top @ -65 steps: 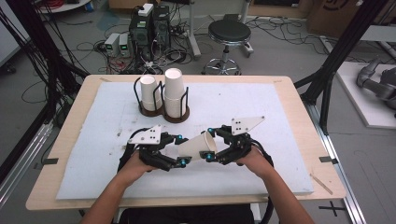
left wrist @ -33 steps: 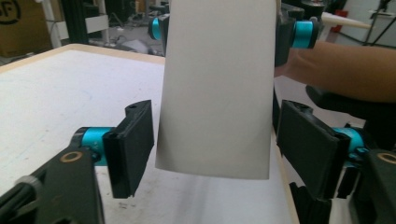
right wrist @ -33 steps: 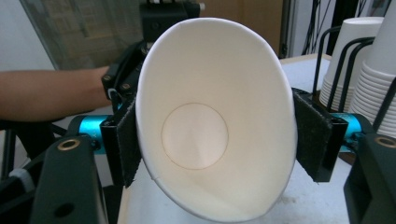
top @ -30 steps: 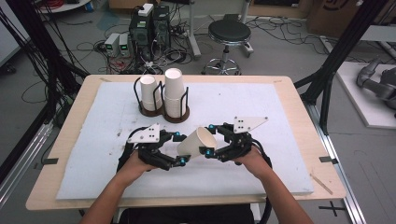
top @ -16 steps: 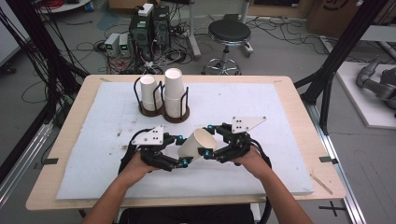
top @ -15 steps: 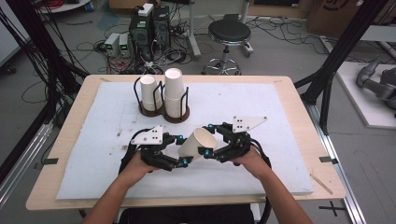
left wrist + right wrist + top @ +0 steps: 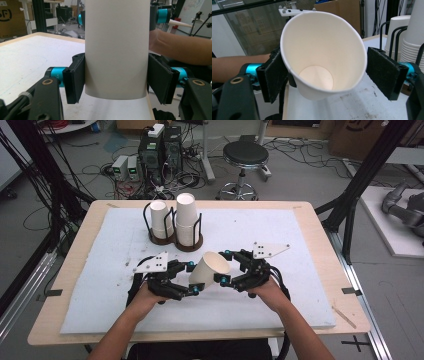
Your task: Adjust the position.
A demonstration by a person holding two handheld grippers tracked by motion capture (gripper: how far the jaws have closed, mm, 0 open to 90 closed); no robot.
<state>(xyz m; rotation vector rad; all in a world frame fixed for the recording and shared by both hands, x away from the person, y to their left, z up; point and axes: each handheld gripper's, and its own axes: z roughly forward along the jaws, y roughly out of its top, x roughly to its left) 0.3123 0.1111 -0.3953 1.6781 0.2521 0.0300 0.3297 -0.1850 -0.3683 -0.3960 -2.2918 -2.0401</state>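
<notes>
A white paper cup (image 7: 209,268) is held tilted above the white foam mat (image 7: 100,270) that covers the wooden counter (image 7: 320,227), just in front of the dark wire cup holder (image 7: 172,237). The cup's open mouth is turned toward the right gripper (image 7: 225,266) and its base toward the left gripper (image 7: 191,277).

In the left gripper view, the cup's wall (image 7: 116,47) is seen between the left gripper's black fingers (image 7: 73,81), whose pads are pressed against it on both sides near the base. These fingers have just been closing and are now clamped on the cup.

In the right gripper view, the cup's interior (image 7: 317,75) and round bottom are seen. The right gripper's left finger (image 7: 273,76) is touching the cup's rim, while the right finger (image 7: 384,75) is held off the rim with a gap visible; the right fingers are thus set apart and not pressed on the cup.

Behind the held cup, two stacks of white paper cups (image 7: 185,222) are stood upright in the holder, the right stack being the taller. Both grippers are gripped by a person's hands (image 7: 265,292), just in front of the held cup.
</notes>
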